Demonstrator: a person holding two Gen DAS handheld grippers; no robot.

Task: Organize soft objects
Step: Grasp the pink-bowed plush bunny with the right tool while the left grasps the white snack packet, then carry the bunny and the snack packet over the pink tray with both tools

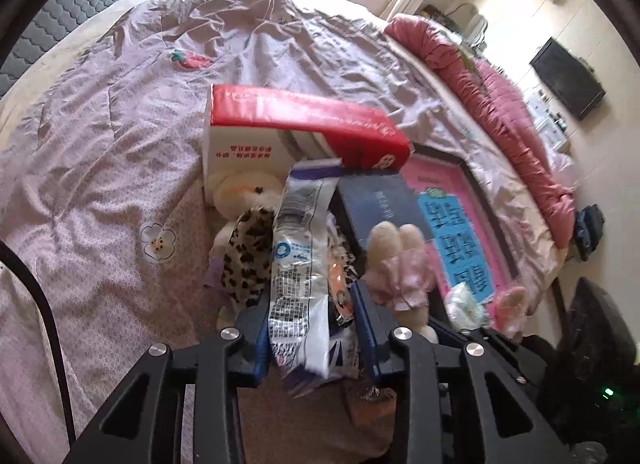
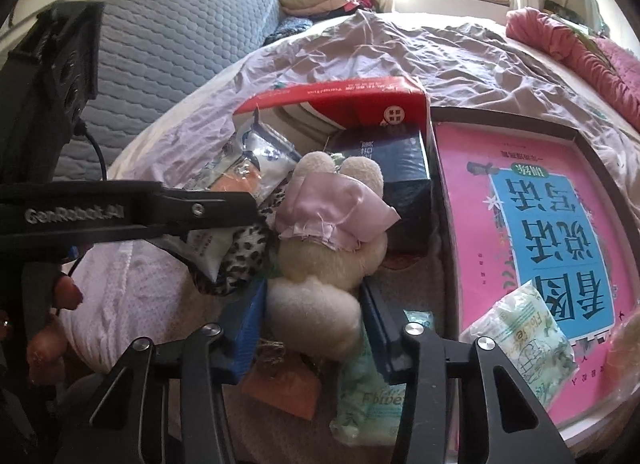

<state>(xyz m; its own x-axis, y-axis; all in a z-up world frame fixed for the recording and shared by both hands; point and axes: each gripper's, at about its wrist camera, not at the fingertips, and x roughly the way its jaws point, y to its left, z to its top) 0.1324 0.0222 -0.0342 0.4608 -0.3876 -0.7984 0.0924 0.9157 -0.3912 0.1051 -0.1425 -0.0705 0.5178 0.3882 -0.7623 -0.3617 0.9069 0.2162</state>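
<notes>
My left gripper (image 1: 314, 324) is shut on a white-and-blue plastic packet (image 1: 298, 256) that stands upright between its blue pads. From the side, the right wrist view shows this left gripper (image 2: 224, 232) on the same packet (image 2: 208, 252). My right gripper (image 2: 314, 316) is shut on the lower body of a cream plush rabbit (image 2: 328, 224) in a pink dress. That rabbit (image 1: 396, 264) lies just right of the left gripper. A leopard-print soft thing (image 1: 248, 256) and a white teddy bear (image 1: 240, 188) lie behind the packet.
A red-and-white box (image 1: 296, 124) lies on its side behind the pile, a dark blue box (image 2: 384, 168) beside it. To the right is a dark tray (image 2: 600, 168) with a pink book (image 2: 472, 200) and a green tissue pack (image 2: 524, 336). Lilac quilt (image 1: 120, 124) covers the bed.
</notes>
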